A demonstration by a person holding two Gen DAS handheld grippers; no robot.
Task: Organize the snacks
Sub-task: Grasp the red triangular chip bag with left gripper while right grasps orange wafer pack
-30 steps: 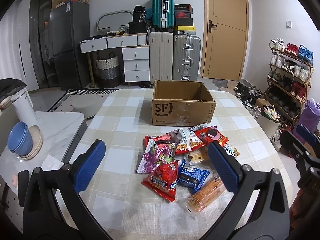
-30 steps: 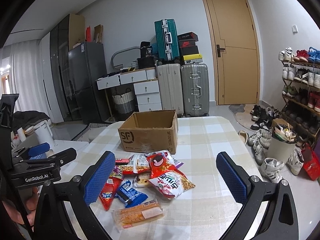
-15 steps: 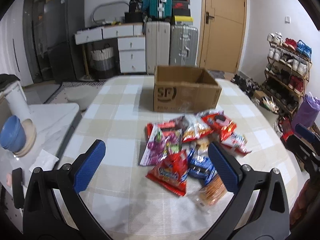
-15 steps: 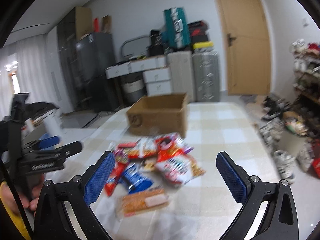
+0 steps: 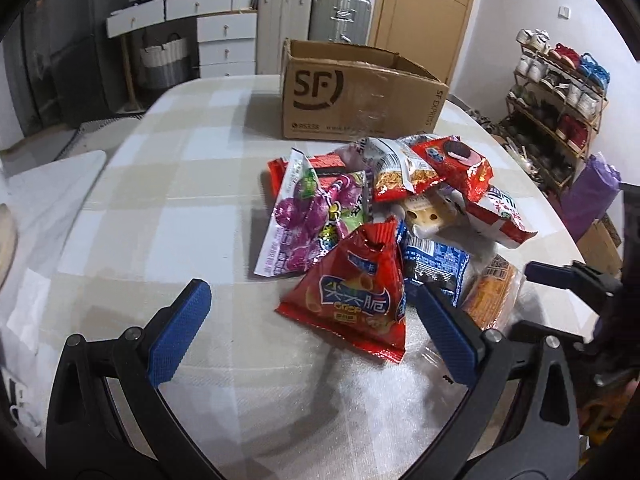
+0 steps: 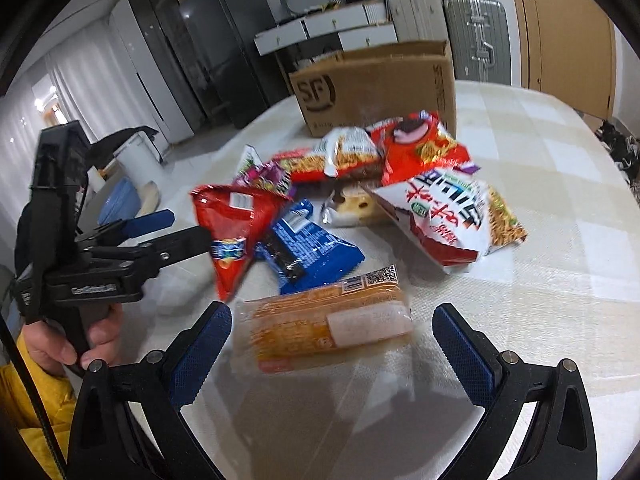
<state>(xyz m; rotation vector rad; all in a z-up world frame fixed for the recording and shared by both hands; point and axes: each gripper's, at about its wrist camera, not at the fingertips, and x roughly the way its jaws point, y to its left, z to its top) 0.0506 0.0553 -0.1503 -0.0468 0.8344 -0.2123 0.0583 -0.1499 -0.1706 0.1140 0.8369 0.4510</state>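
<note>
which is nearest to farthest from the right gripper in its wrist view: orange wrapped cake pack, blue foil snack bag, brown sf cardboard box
1. Orange wrapped cake pack, between the open right gripper's fingers.
2. Blue foil snack bag, behind it, slightly left.
3. Brown SF cardboard box, at the table's far end.

Suitcases (image 5: 340,14) by door (image 5: 424,4); shoe rack (image 5: 556,108) right.

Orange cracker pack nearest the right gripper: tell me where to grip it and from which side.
Grip the orange cracker pack across its short width at mid-length, coming from above with the right gripper. It lies flat, apart from the pile, its long axis spanning the open jaws, so turn the wrist first.
</note>
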